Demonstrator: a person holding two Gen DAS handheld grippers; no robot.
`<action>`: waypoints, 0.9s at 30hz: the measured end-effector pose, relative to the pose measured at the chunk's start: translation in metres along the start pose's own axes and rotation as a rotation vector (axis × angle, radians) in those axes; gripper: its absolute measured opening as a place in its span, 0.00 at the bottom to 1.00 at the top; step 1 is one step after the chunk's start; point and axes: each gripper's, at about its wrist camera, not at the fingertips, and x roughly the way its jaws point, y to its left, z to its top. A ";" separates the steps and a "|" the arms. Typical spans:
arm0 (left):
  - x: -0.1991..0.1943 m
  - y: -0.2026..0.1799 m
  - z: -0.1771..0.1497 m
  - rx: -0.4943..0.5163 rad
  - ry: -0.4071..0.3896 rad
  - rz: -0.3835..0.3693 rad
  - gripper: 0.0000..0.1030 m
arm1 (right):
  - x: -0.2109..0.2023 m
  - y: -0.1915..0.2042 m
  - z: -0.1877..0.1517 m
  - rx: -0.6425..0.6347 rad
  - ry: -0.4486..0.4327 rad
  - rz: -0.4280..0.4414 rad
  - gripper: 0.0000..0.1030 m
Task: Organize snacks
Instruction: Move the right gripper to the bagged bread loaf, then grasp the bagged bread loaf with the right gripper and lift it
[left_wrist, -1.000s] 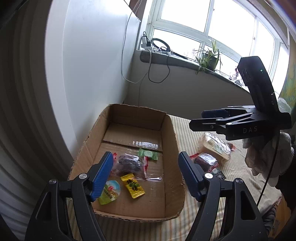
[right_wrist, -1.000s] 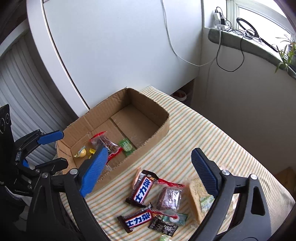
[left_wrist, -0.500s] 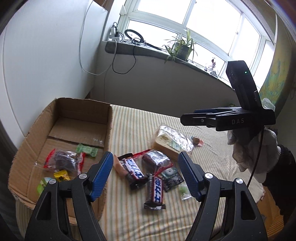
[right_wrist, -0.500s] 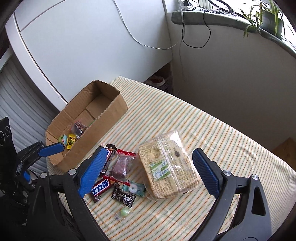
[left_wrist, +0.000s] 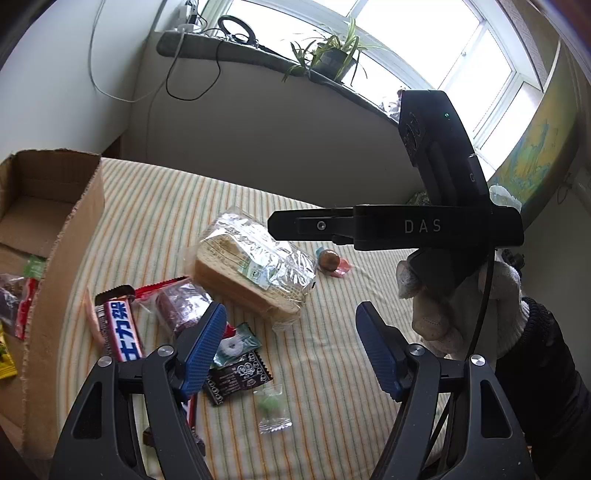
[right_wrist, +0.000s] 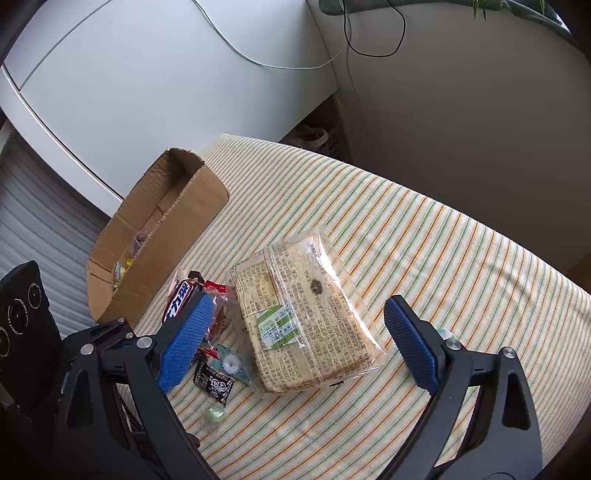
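Both grippers are wide open and hold nothing. The right gripper (right_wrist: 295, 336) hovers above the wrapped bread pack (right_wrist: 303, 317), which lies on the striped cloth (right_wrist: 424, 229) beside small snacks. The left gripper (left_wrist: 291, 347) hangs nearby, and the cardboard box (right_wrist: 166, 236) stands further left

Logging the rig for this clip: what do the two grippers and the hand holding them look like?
Both grippers, left and right, have black skeletal frames with silver screws and blue textured finger pads. Seen from the left camera, the right one's side reads "DAS" in pale letters, with a small green light and a thin black cable. The hand wears a white knit glove and dark sleeve.
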 end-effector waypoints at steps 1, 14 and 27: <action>0.005 -0.001 0.001 -0.002 0.006 -0.003 0.69 | 0.003 -0.002 0.001 0.003 0.004 0.008 0.93; 0.057 0.006 0.013 -0.116 0.090 0.005 0.68 | 0.040 -0.025 -0.002 0.051 0.097 0.087 0.92; 0.075 0.011 0.018 -0.137 0.112 0.057 0.55 | 0.032 -0.030 -0.012 0.087 0.096 0.115 0.66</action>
